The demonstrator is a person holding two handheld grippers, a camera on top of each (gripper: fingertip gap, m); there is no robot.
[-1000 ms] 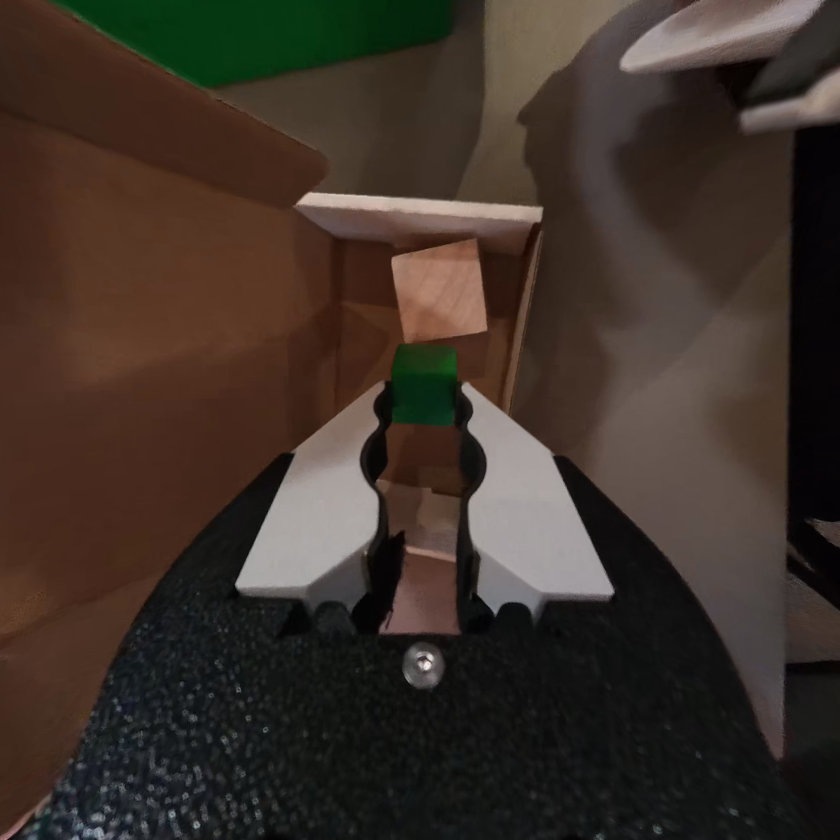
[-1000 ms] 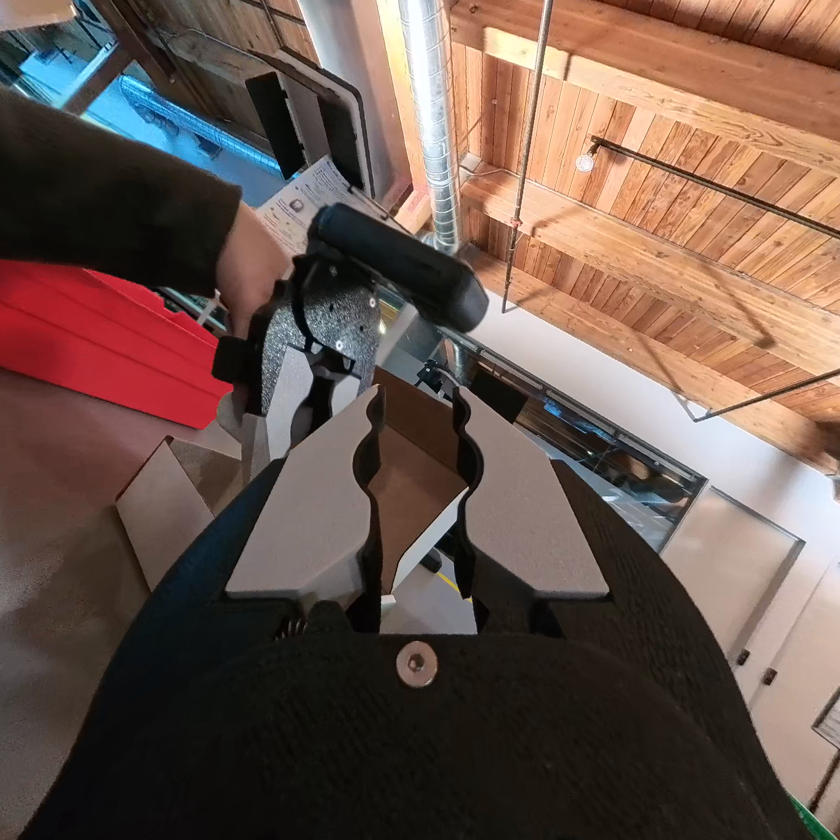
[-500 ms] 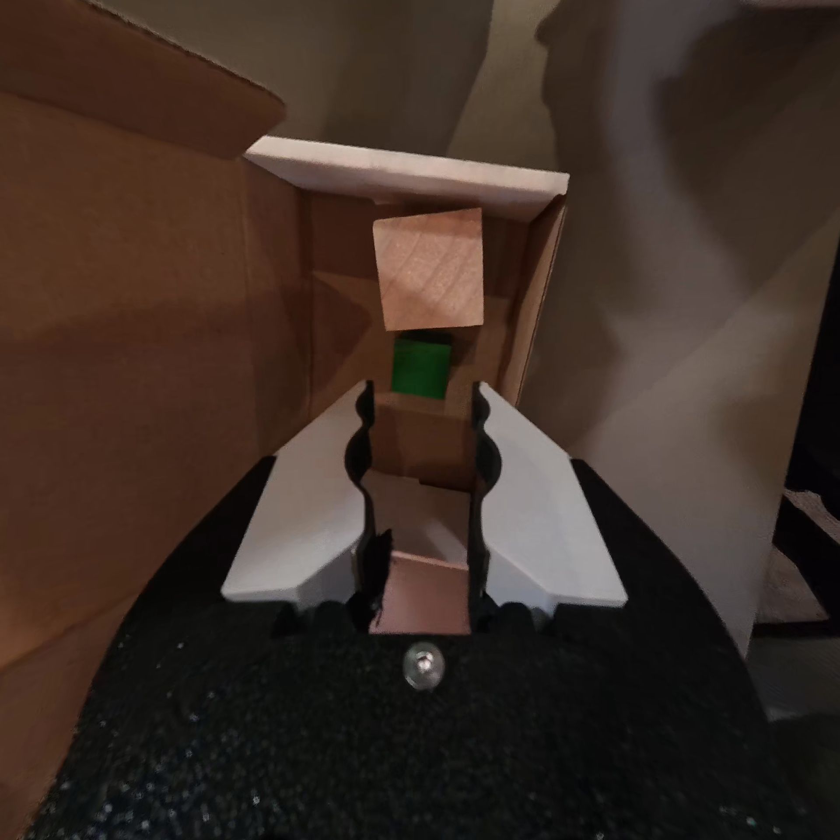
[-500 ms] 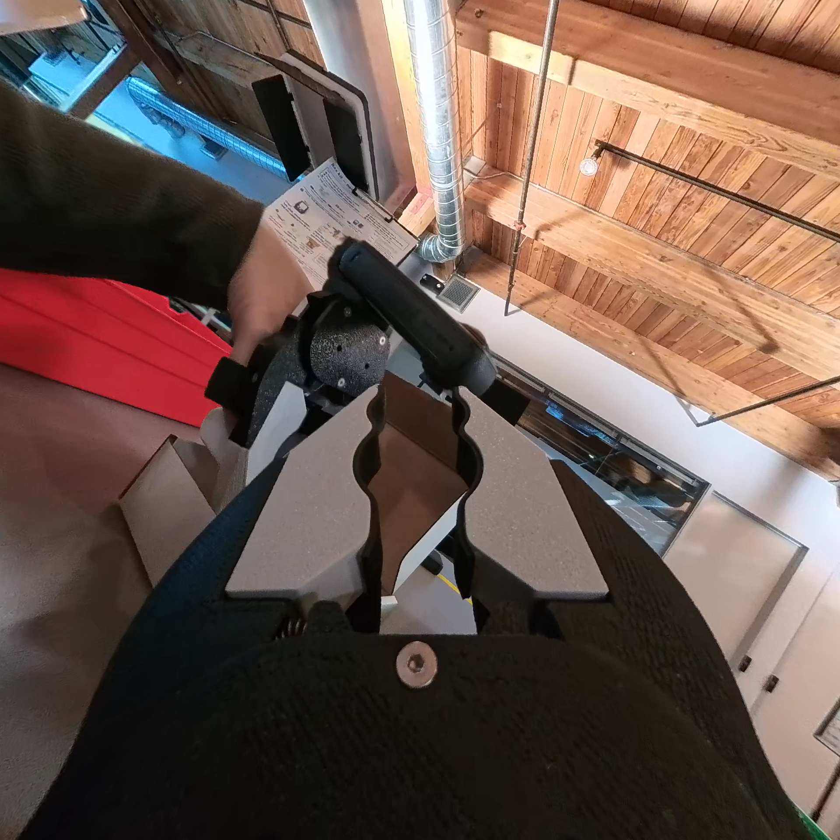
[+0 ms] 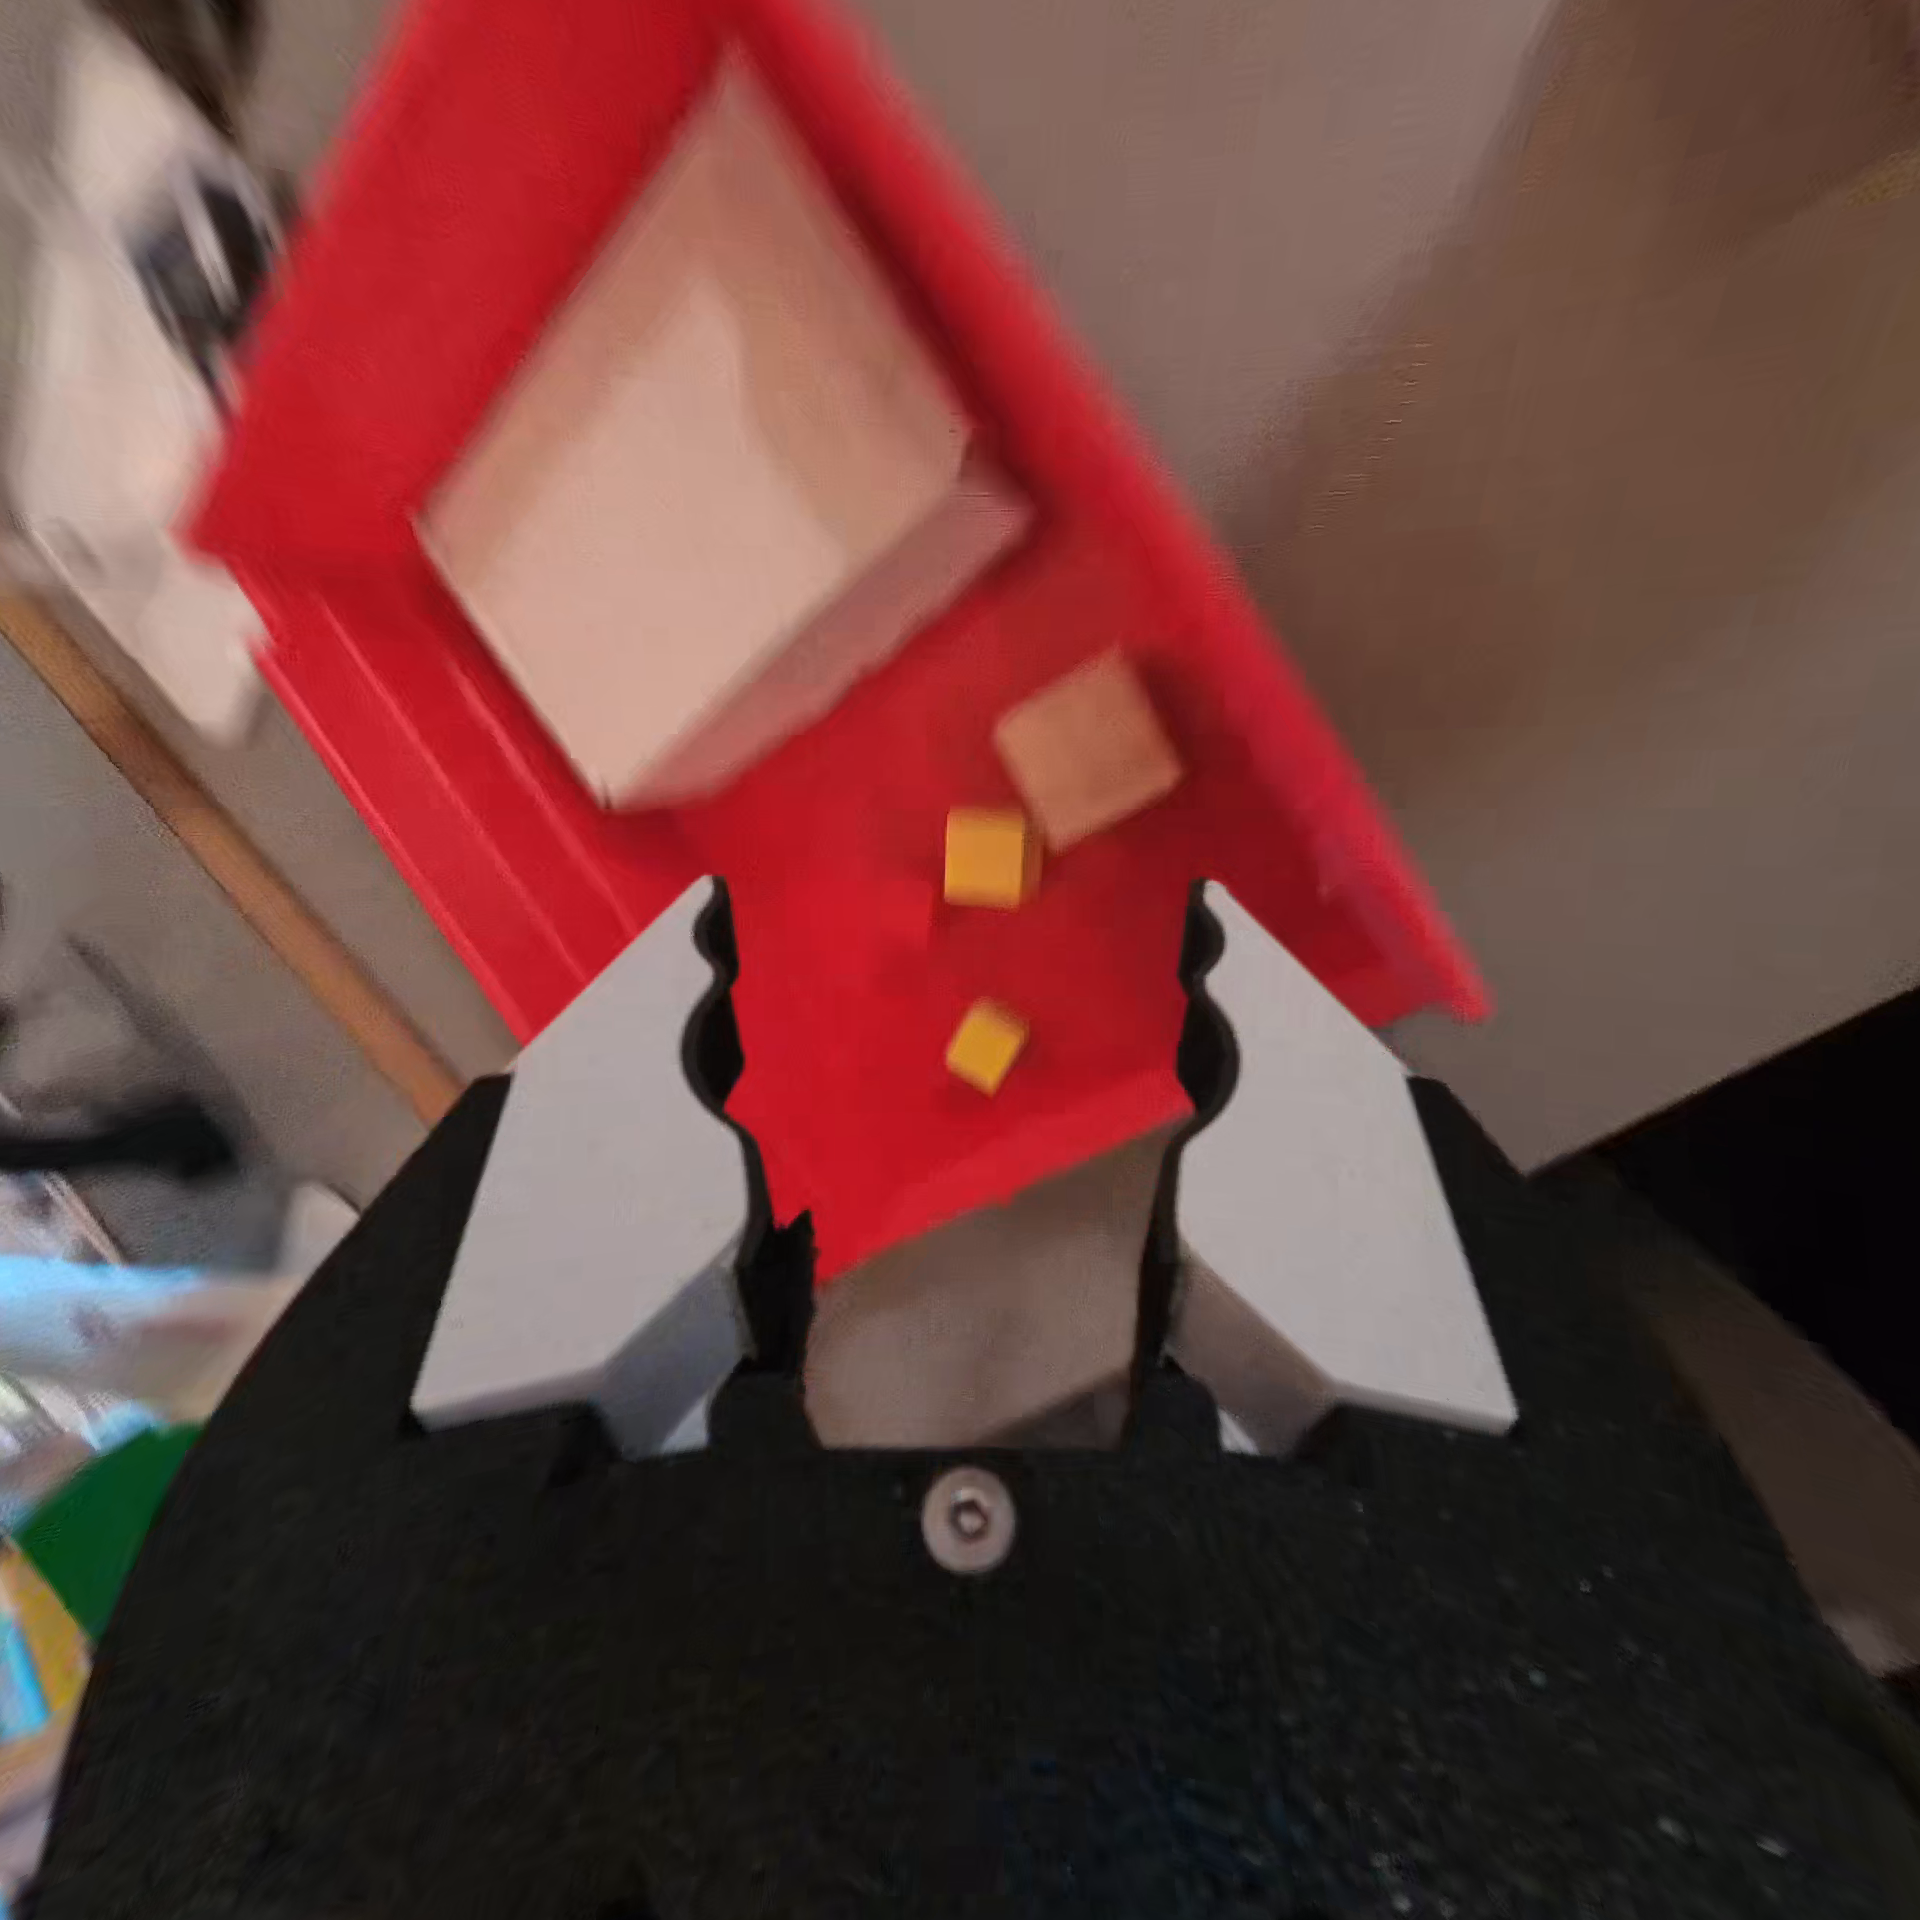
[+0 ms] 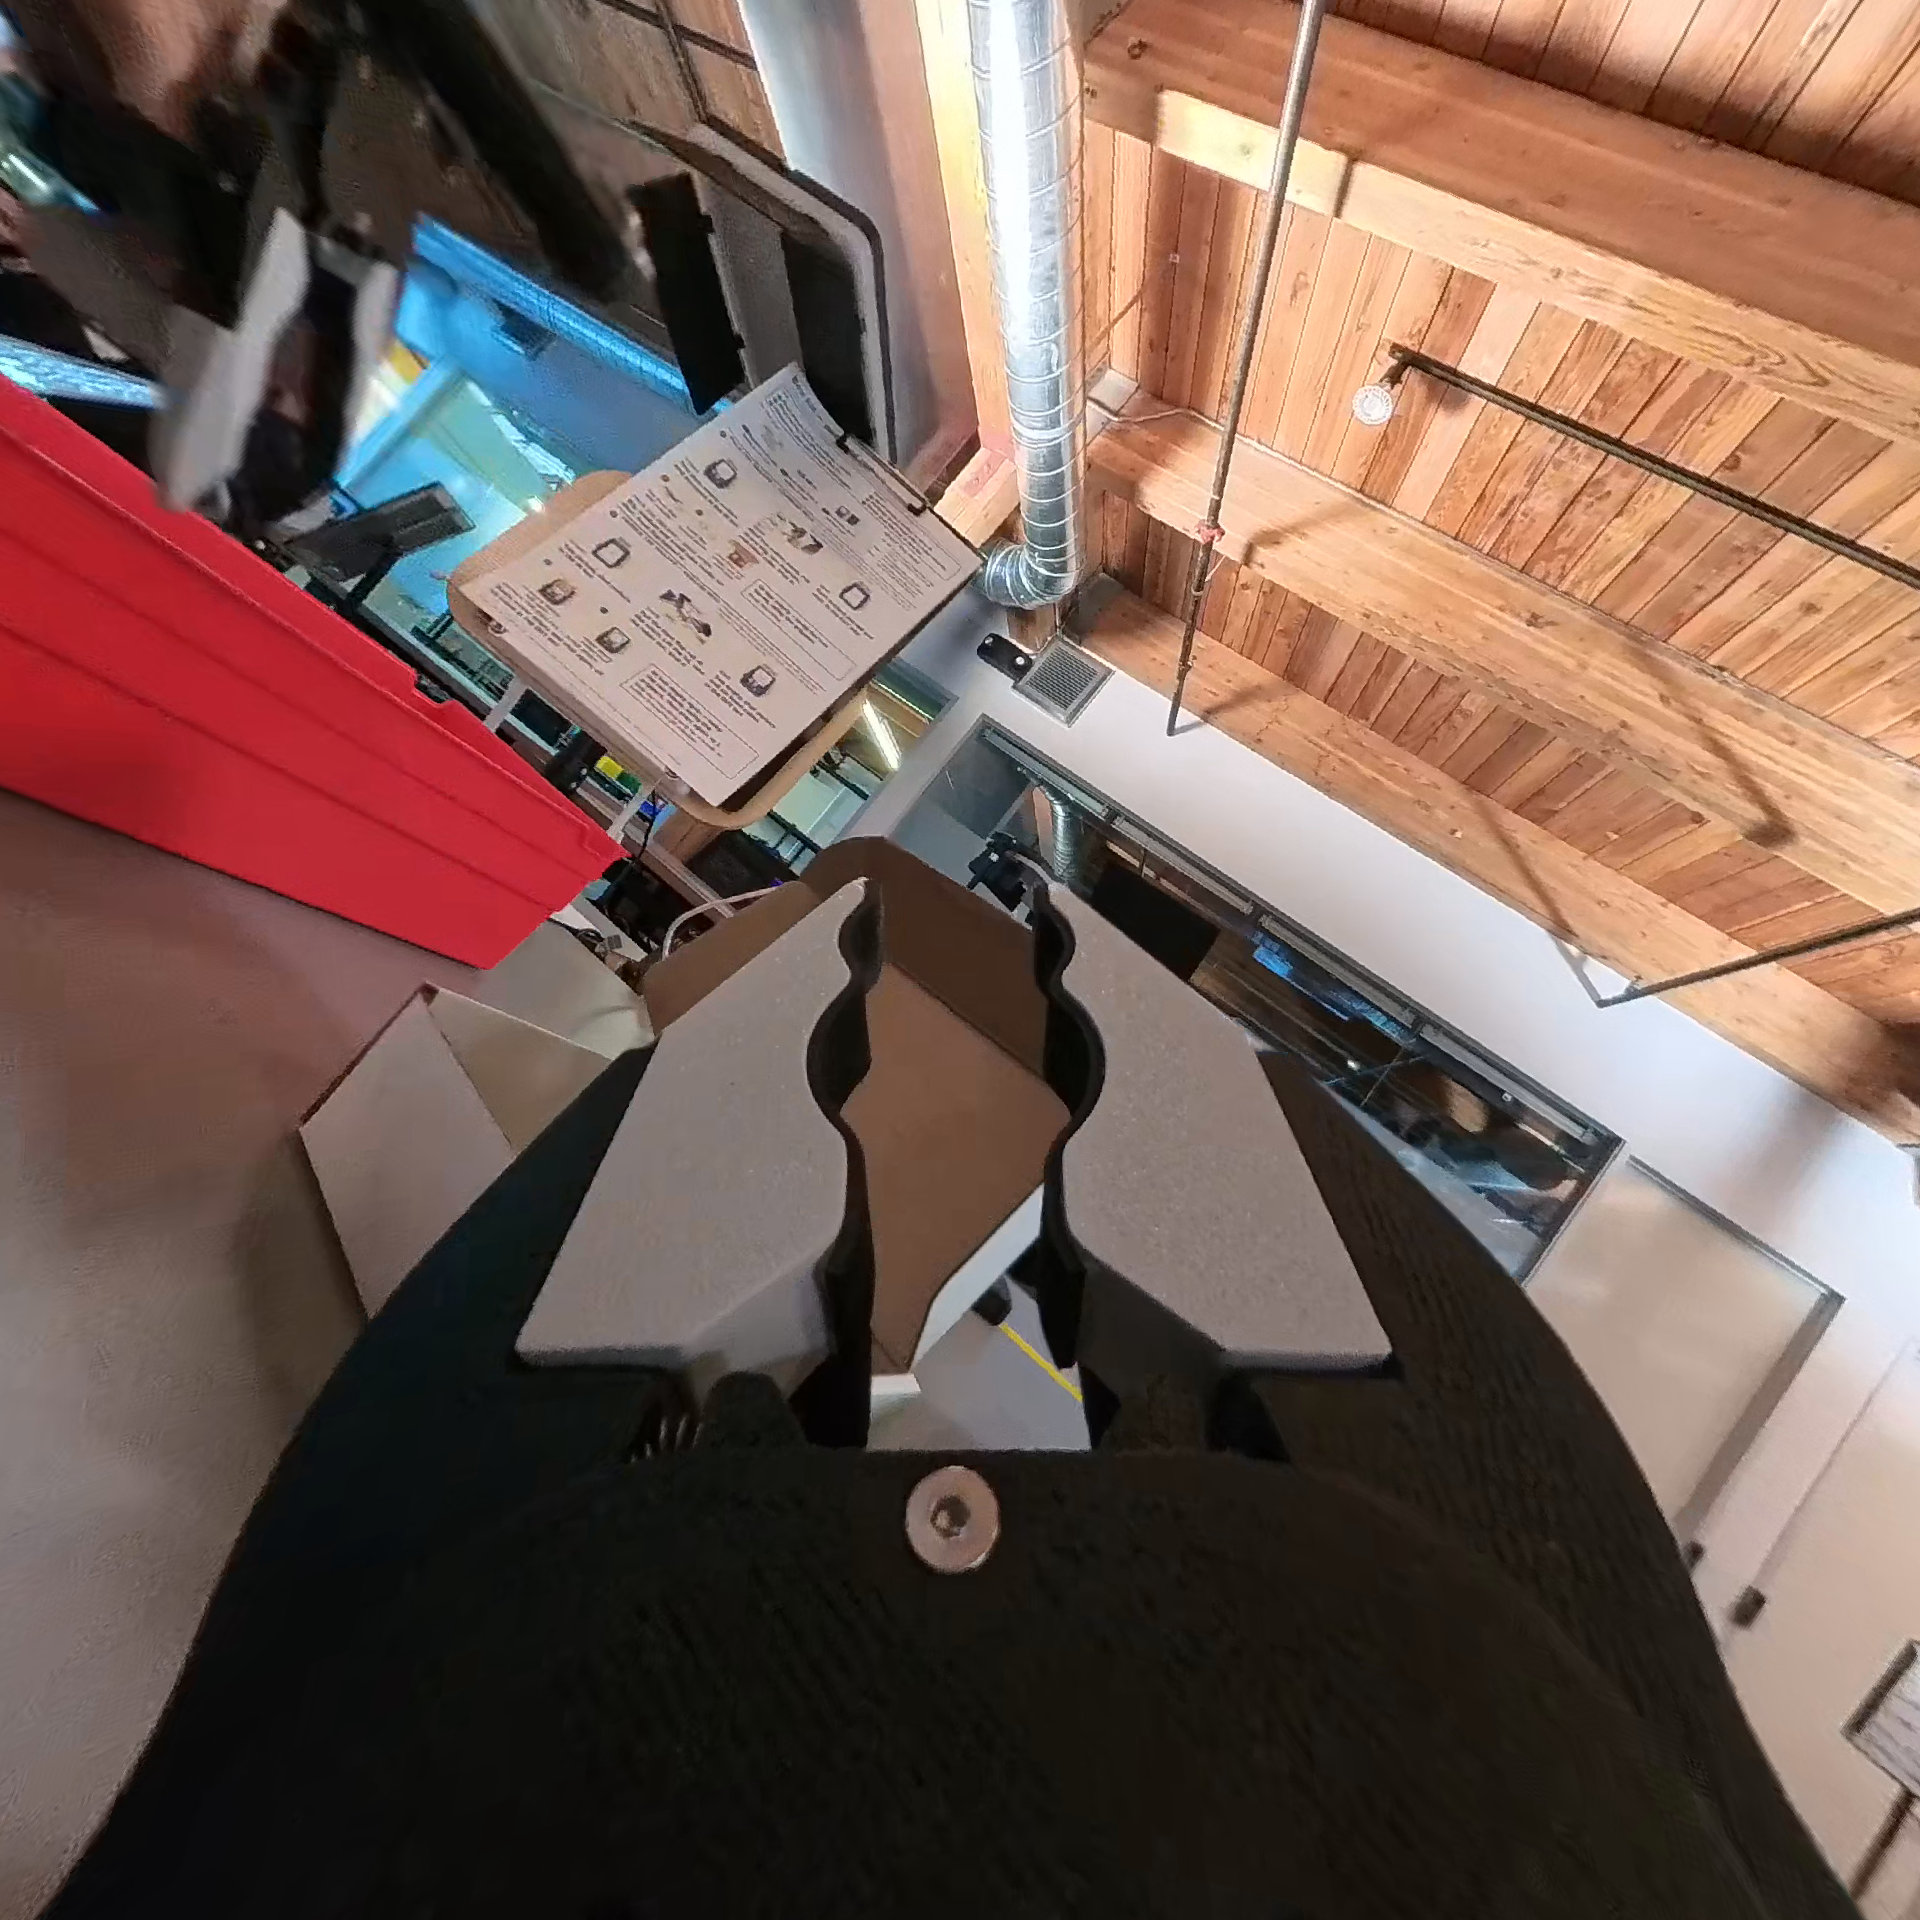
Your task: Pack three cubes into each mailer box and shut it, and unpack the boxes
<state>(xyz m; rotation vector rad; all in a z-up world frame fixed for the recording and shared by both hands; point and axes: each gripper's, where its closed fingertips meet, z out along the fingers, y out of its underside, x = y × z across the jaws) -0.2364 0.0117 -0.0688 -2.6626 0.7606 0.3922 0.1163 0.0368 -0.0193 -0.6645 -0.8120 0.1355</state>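
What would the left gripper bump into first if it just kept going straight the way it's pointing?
Probably the floor of the red bin, near the small yellow cube. The left gripper is open and empty; the blur makes depth uncertain.

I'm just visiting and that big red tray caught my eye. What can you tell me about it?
The red tray looks like moulded plastic, long and shallow, with stepped ribbed sides. It runs diagonally under the open left tongs. Inside lie a closed pale mailer box, a tan wooden cube and two yellow cubes. The view is blurred.
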